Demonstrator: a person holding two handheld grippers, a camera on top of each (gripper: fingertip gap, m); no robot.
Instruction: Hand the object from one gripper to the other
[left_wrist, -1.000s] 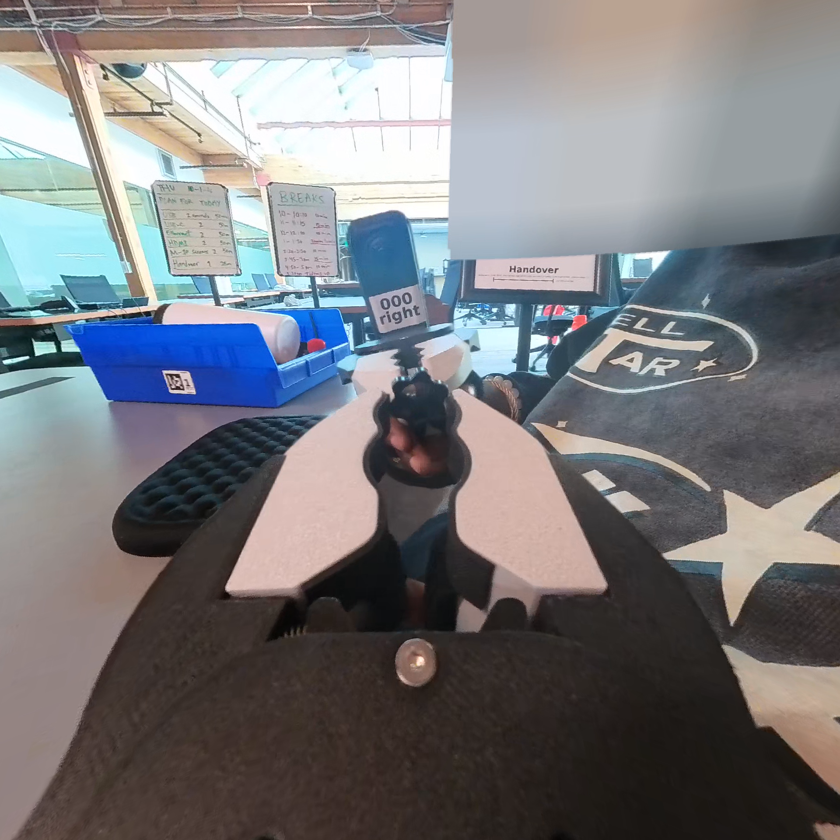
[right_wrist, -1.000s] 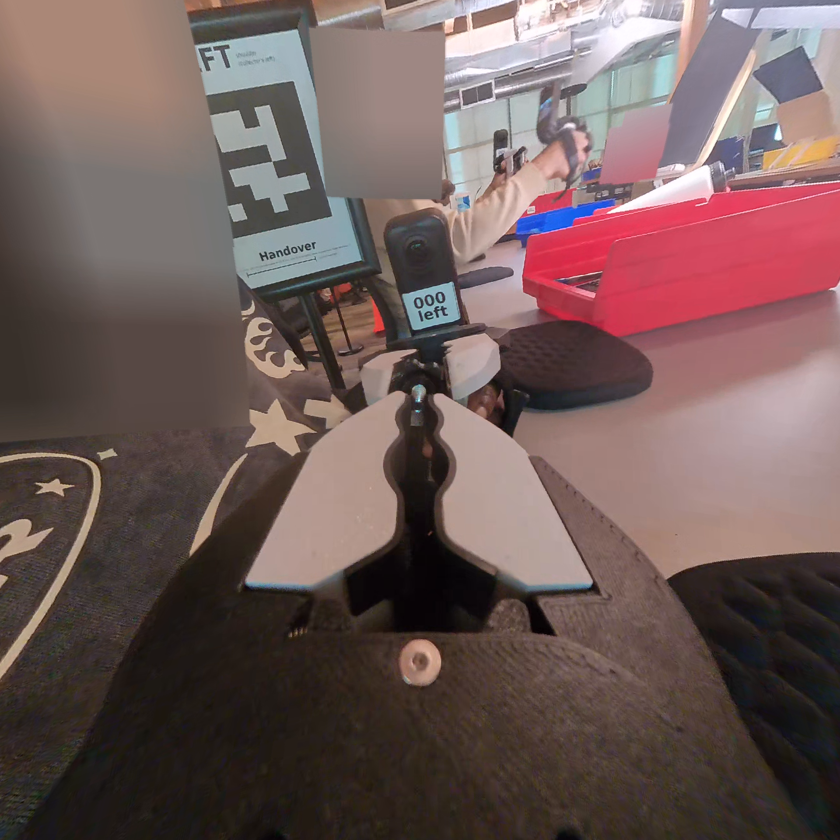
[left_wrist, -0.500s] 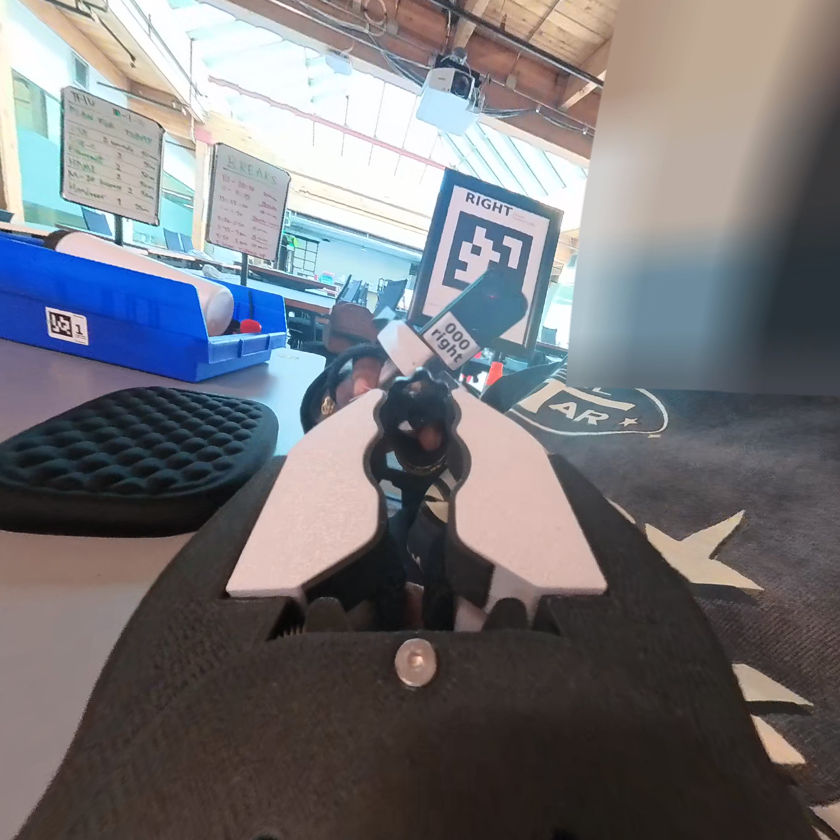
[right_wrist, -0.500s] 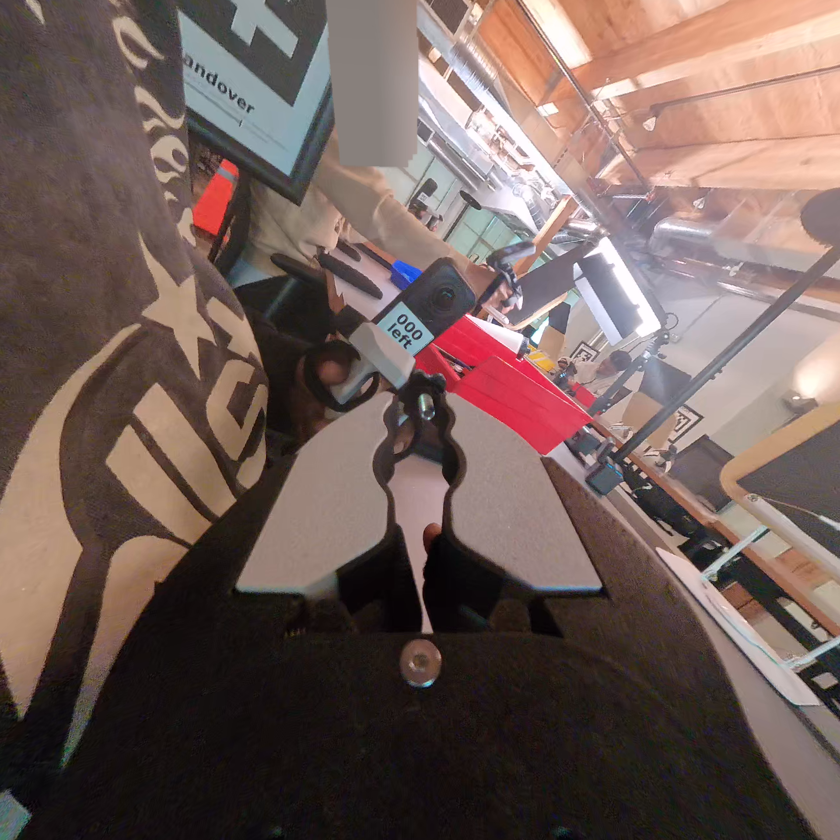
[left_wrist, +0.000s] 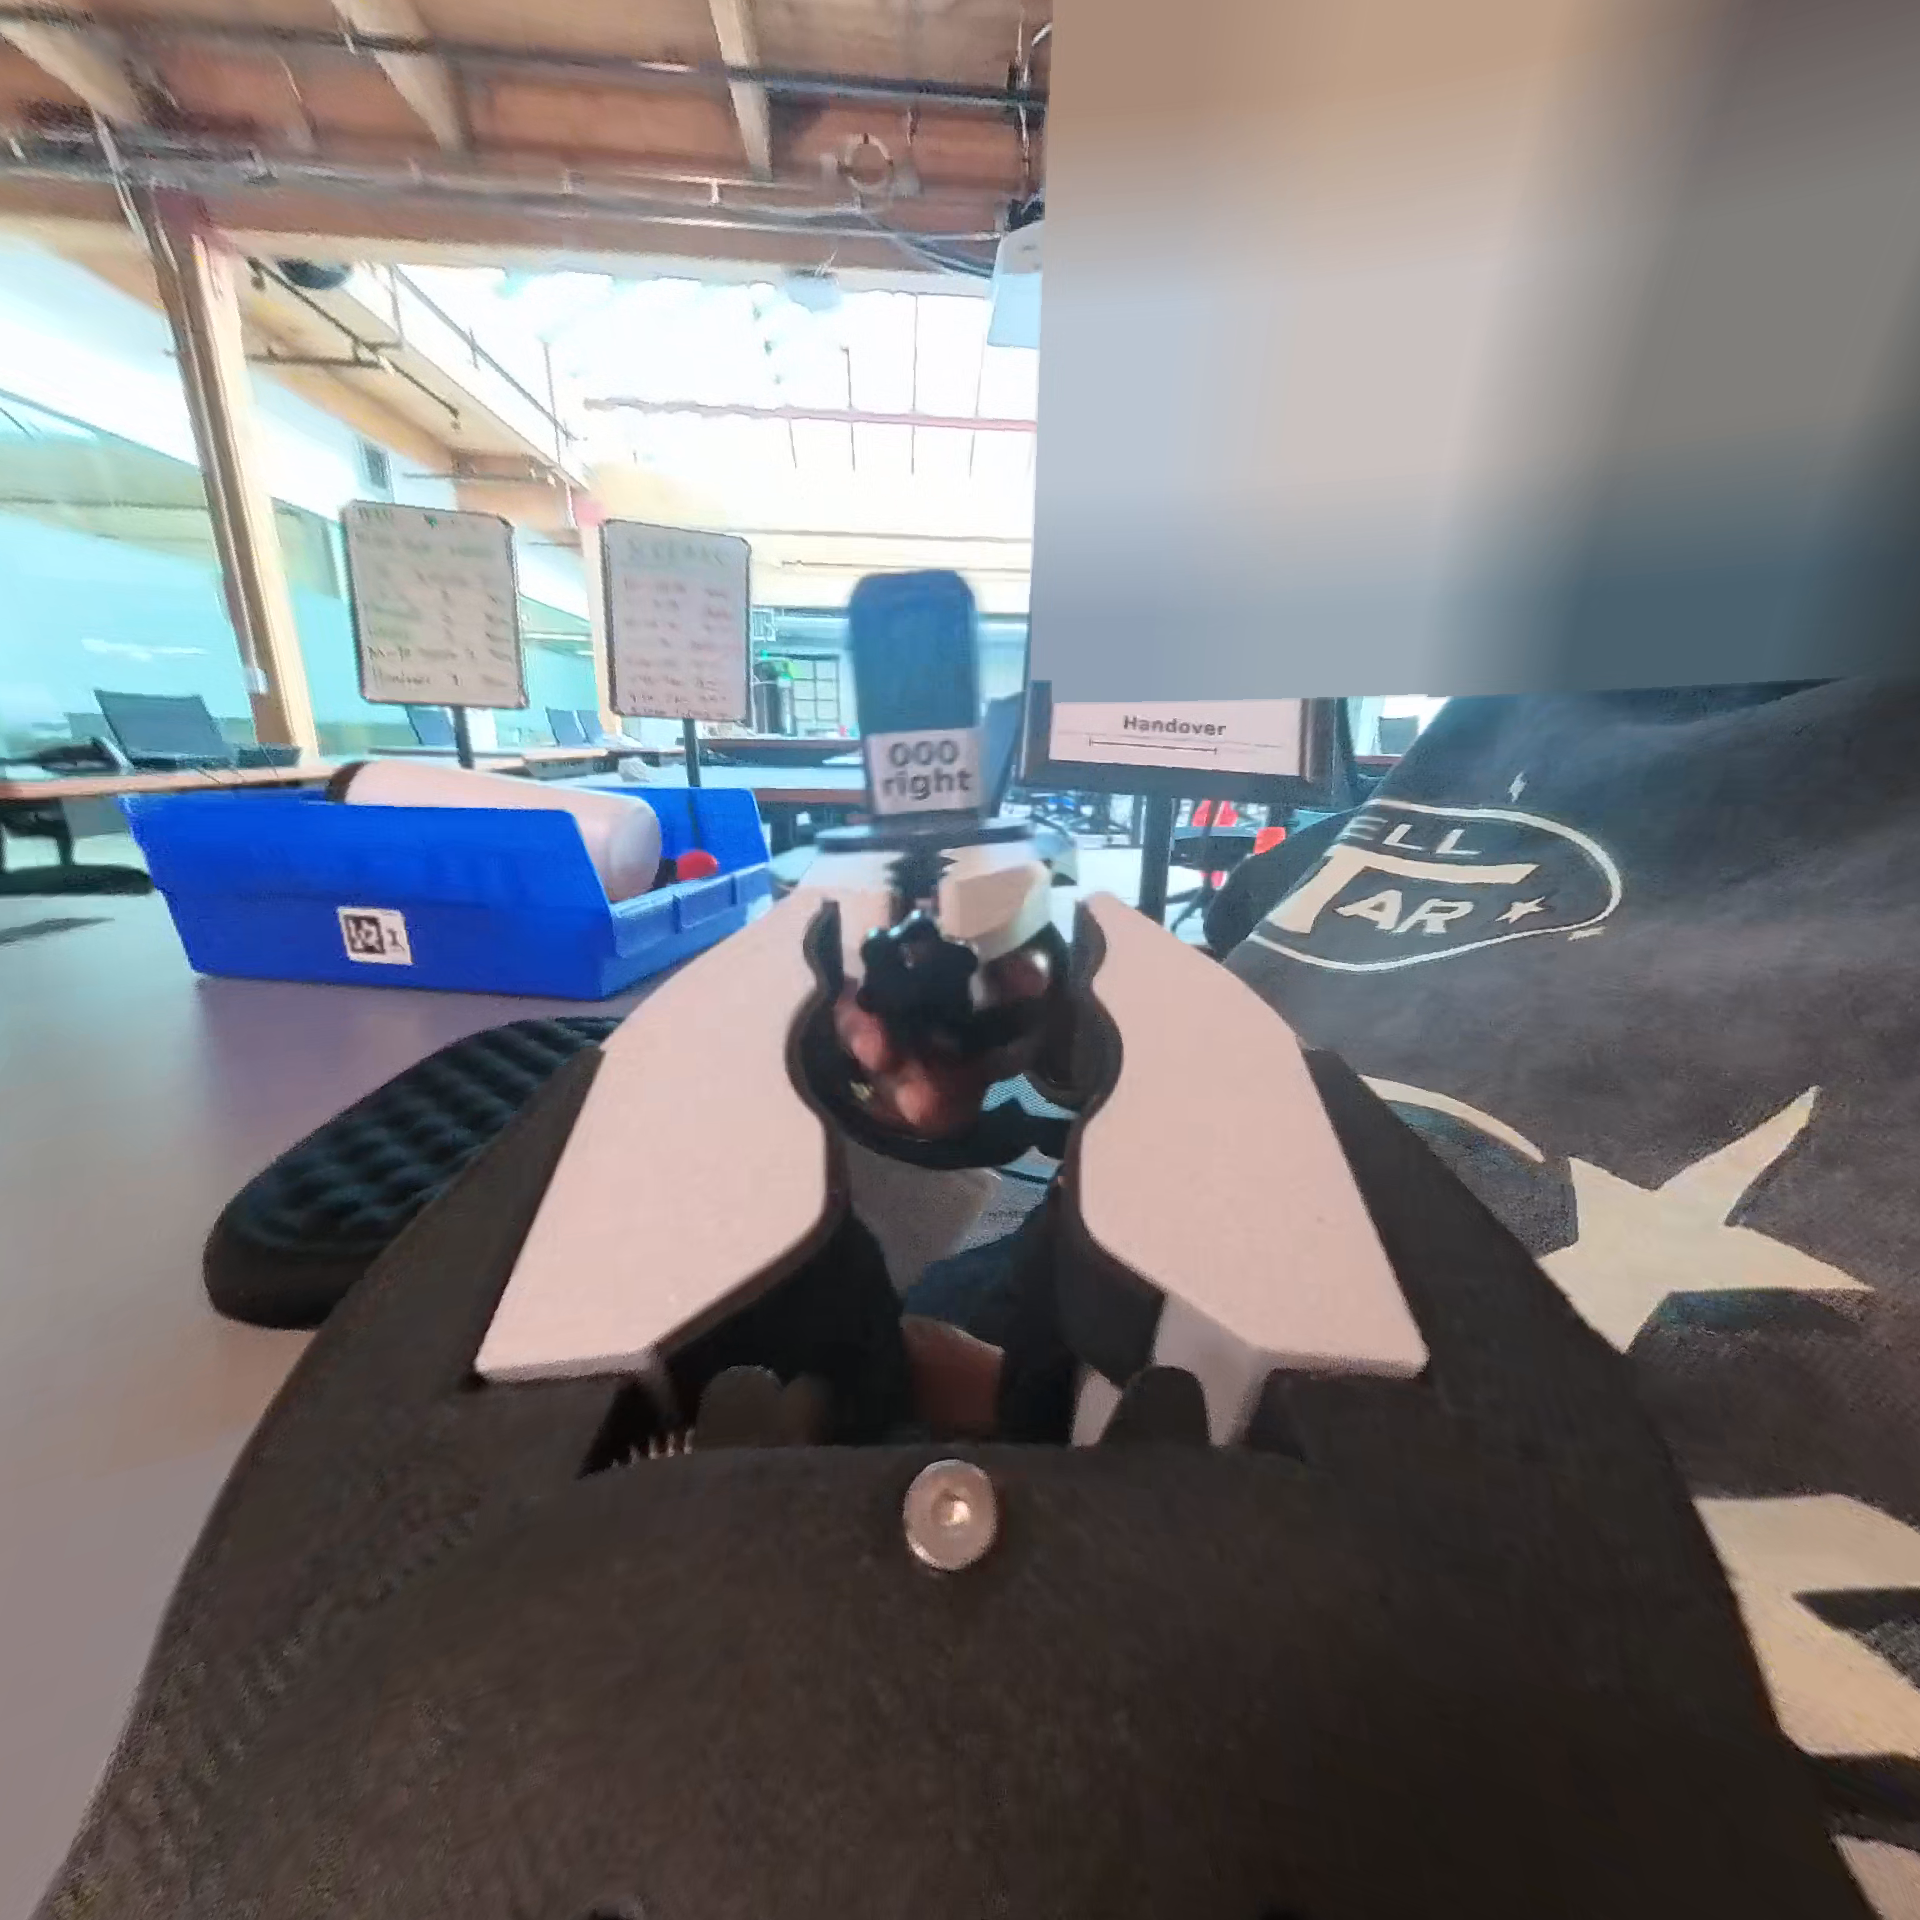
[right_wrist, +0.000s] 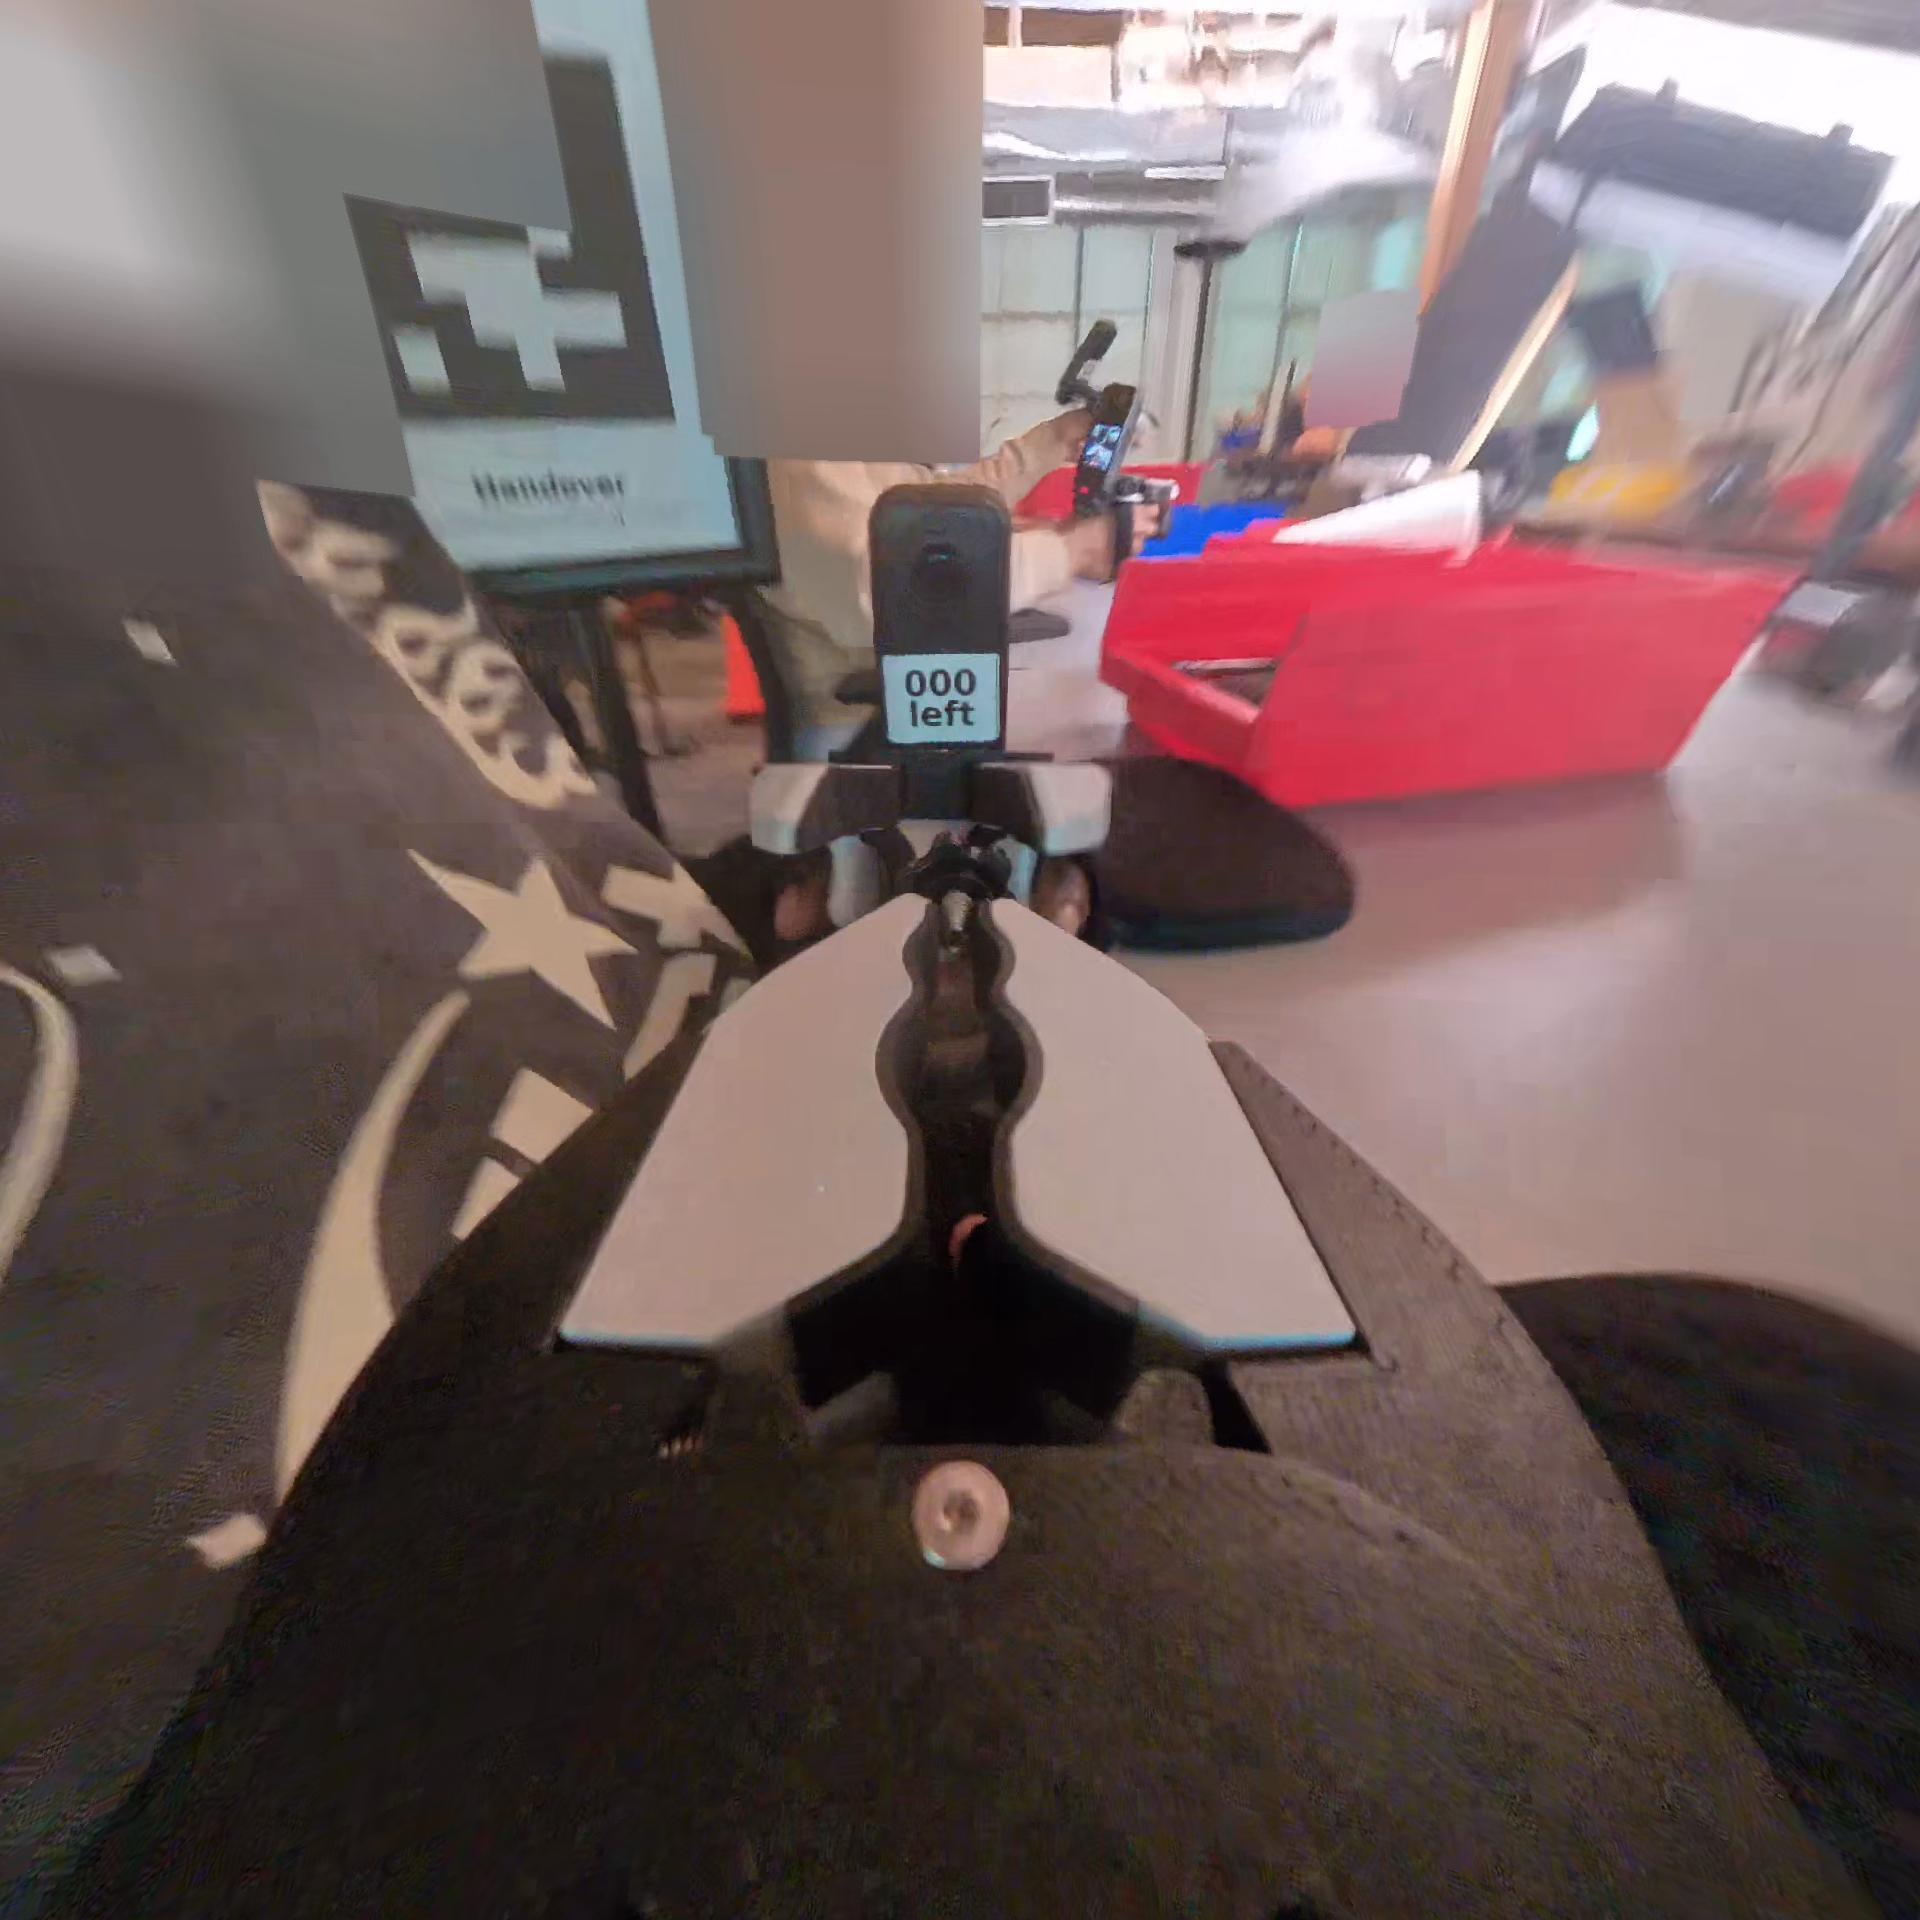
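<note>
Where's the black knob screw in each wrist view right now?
Left wrist view: black knob screw at centre, between the open left gripper fingertips.
Right wrist view: upper centre, at the shut right gripper tips.
Shared landmark: star-printed dark shirt.

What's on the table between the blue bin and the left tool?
A black bumpy pad lies on the table between the blue bin and the left tool, in the left wrist view.
</note>
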